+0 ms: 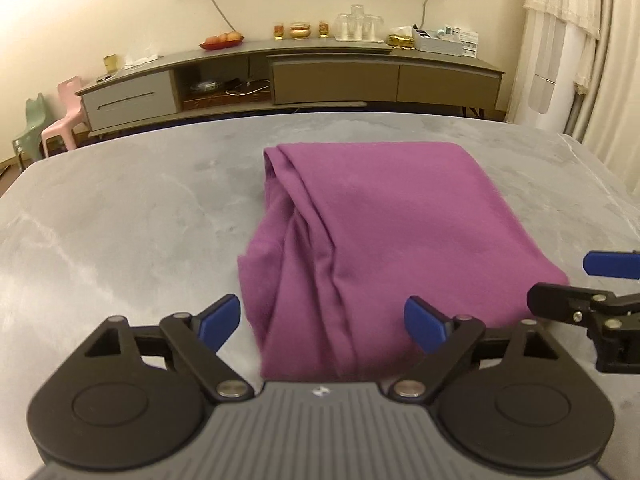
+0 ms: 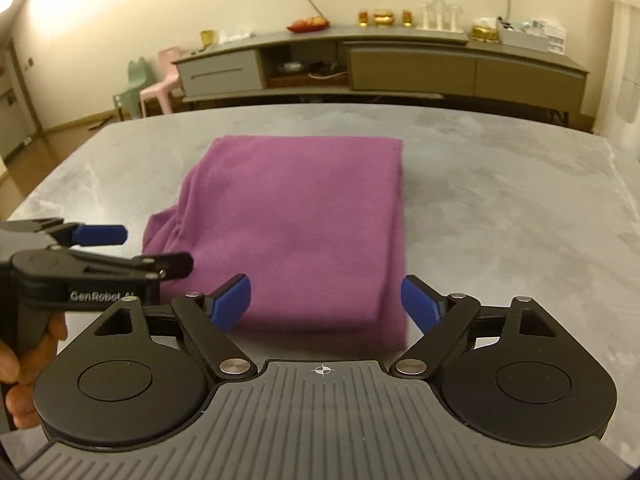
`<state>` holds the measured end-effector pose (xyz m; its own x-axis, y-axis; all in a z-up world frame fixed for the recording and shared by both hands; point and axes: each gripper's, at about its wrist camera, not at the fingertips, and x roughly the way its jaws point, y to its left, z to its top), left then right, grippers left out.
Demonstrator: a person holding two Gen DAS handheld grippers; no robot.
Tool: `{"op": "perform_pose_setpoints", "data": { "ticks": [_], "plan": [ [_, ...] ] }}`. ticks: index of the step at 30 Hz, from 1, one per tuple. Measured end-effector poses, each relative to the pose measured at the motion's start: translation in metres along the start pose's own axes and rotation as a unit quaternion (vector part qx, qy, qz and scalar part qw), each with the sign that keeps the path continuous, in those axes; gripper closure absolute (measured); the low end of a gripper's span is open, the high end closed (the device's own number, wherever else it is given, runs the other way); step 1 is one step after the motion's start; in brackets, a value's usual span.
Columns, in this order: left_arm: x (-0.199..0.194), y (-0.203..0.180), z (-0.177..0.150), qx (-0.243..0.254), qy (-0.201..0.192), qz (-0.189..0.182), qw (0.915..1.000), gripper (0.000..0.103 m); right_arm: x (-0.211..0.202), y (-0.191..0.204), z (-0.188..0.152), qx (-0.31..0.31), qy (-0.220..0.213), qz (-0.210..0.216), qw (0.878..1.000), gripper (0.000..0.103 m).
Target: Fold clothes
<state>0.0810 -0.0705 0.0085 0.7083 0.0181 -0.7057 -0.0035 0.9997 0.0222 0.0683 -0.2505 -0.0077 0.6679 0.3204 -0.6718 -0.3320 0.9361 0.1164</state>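
Observation:
A purple garment (image 1: 380,232) lies folded into a rectangle on the grey table (image 1: 120,220); its left side is bunched in creases. It also shows in the right wrist view (image 2: 296,224). My left gripper (image 1: 322,320) is open and empty, above the garment's near left part. My right gripper (image 2: 325,302) is open and empty, above the garment's near right corner. The right gripper shows at the right edge of the left wrist view (image 1: 596,284). The left gripper shows at the left of the right wrist view (image 2: 120,248), held by a hand.
A long low sideboard (image 1: 288,76) with glasses, jars and a fruit plate stands beyond the table's far edge. Pink and green plastic chairs (image 1: 60,120) stand at the far left. A curtain (image 1: 568,40) hangs at the right.

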Motion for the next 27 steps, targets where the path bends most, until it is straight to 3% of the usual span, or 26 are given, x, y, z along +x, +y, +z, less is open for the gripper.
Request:
{"op": "perform_pose_setpoints", "data": {
  "ticks": [5, 11, 27],
  "plan": [
    [-0.013, -0.011, -0.015, -0.010, 0.015, -0.013, 0.9998, 0.005, -0.010, 0.000, -0.014, 0.017, 0.009, -0.011, 1.000, 0.013],
    [-0.027, -0.018, -0.027, -0.015, 0.017, 0.003, 0.9997, 0.000, -0.021, 0.000, -0.029, 0.029, 0.004, -0.014, 0.999, 0.009],
    [-0.042, -0.029, -0.041, -0.007, 0.023, 0.019, 0.9995, 0.000, -0.038, -0.008, -0.035, 0.029, -0.012, -0.023, 0.999, 0.006]
  ]
}}
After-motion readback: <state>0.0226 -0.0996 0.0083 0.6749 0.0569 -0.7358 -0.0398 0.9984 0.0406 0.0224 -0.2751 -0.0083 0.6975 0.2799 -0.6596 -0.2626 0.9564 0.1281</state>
